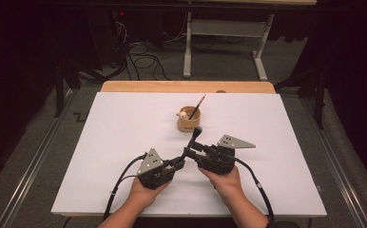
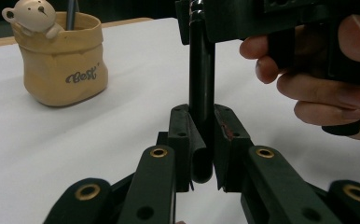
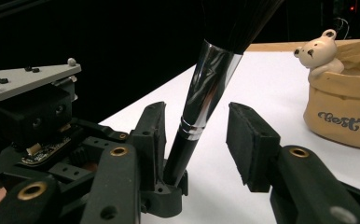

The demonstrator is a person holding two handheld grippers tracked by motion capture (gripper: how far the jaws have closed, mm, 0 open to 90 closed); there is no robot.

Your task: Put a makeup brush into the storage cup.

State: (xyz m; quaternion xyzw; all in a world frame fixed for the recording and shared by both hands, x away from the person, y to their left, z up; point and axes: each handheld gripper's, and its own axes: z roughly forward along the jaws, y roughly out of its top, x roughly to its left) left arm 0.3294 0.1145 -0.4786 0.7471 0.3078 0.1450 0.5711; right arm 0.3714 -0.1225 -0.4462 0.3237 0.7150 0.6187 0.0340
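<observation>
Brush held upright between the two grippers

Makeup brush (image 1: 194,139) stands nearly upright just above the white table (image 1: 124,142), at about 6 o'clock from the table's middle, a little toward the person. It has a black handle, a shiny silver ferrule (image 3: 206,79) and dark bristles at the top. In the high view its rounded head leans toward 1 o'clock.

At the lower end of the handle, the left gripper (image 2: 201,140) is closed tight on the brush; in the left gripper view both pads press on the black handle from the two sides, and the end of the handle shows below them. In the high view this gripper comes from 7 o'clock of the brush.

The right gripper (image 3: 206,140) comes from 4 o'clock of the brush. Its jaws are partly open and stand around the handle, just under the ferrule. The left pad is touching or nearly touching the handle, I cannot tell which; the right pad is clearly apart from it, so this gripper has no hold.

At 12 o'clock from the brush, near but apart, stands a small tan cup (image 1: 188,122) shaped like a bag. A little bear figure (image 2: 31,16) hangs on its rim, and a thin pencil (image 1: 198,105) stands tilted in it.
</observation>
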